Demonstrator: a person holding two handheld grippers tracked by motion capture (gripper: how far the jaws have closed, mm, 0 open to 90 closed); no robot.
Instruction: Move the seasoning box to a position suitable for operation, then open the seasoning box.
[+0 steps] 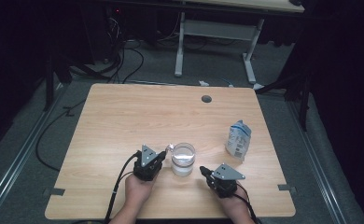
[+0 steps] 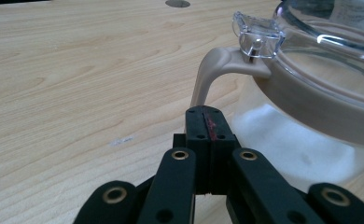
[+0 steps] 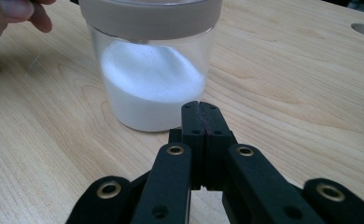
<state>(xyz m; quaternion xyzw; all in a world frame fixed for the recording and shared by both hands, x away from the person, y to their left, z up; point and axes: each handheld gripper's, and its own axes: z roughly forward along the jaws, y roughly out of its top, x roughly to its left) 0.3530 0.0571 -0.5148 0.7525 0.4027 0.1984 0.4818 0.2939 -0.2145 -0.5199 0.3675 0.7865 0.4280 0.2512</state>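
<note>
A clear glass jar [image 1: 183,159] partly filled with white powder stands near the table's front edge, topped by a beige-rimmed clear lid. My left gripper [image 1: 163,154] is just left of it, shut and empty. In the left gripper view the gripper [image 2: 207,114] points at the lid's beige wire-like clasp [image 2: 211,70] and clear latch [image 2: 258,35], close to them but apart. My right gripper [image 1: 202,169] sits right of the jar, also shut with nothing in it. In the right gripper view the gripper [image 3: 201,109] faces the jar [image 3: 152,88] a short way off.
A small blue-and-white pouch [image 1: 238,139] stands at the right of the wooden table [image 1: 124,116]. A round cable hole [image 1: 206,99] is near the far edge. A hand's fingers [image 3: 12,11] show beyond the jar. A white-legged desk [image 1: 215,42] and cables lie on the floor behind.
</note>
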